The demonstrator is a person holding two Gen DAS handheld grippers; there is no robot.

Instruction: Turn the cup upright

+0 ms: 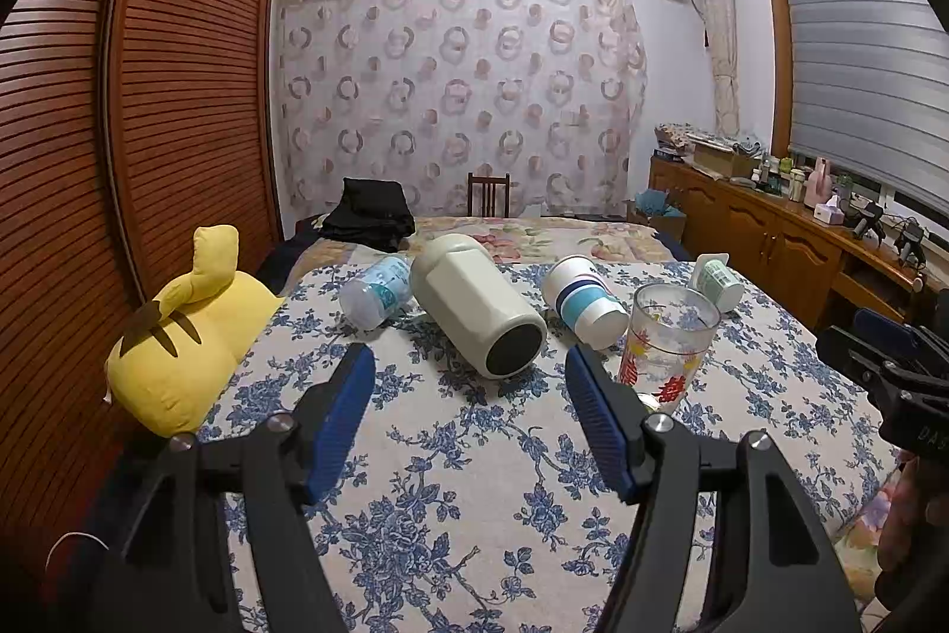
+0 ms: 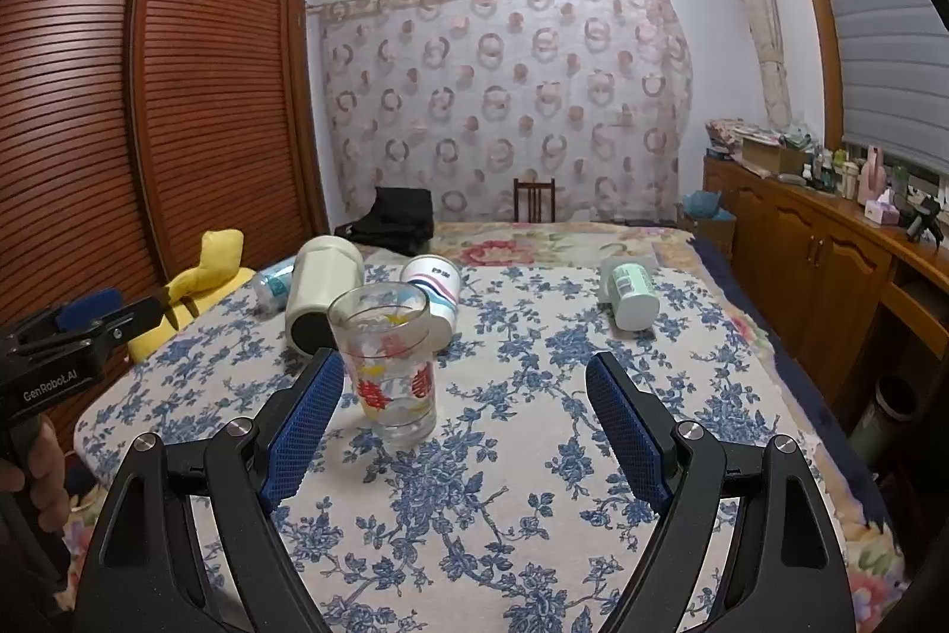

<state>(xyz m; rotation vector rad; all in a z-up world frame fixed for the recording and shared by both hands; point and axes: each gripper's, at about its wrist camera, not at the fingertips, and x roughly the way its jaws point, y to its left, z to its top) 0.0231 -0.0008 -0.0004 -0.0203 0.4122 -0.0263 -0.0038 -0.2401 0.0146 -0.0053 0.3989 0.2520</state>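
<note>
Left wrist view: our left gripper (image 1: 468,366) is spread wide and empty above the floral-covered surface (image 1: 462,455). The glass cup (image 1: 664,342) stands mouth-up right of centre, just beyond the right-hand finger; red characters on it, too small to read. Four vessels lie tipped along mid-frame: water bottle (image 1: 376,292), cream flask (image 1: 474,307), striped paper cup (image 1: 584,301), green-label cup (image 1: 717,283). We judge the striped cup next: close across its middle, swing the rim upward, release only once the base sits flat on the soft cloth. Right wrist view: our right gripper (image 2: 465,384) is likewise spread, holding nothing; the glass cup (image 2: 388,360) sits just inside its left-hand finger. At left edge the other gripper's body reads "GenRobot.AI". Green-label cup's (image 2: 629,292) print unreadable.
</note>
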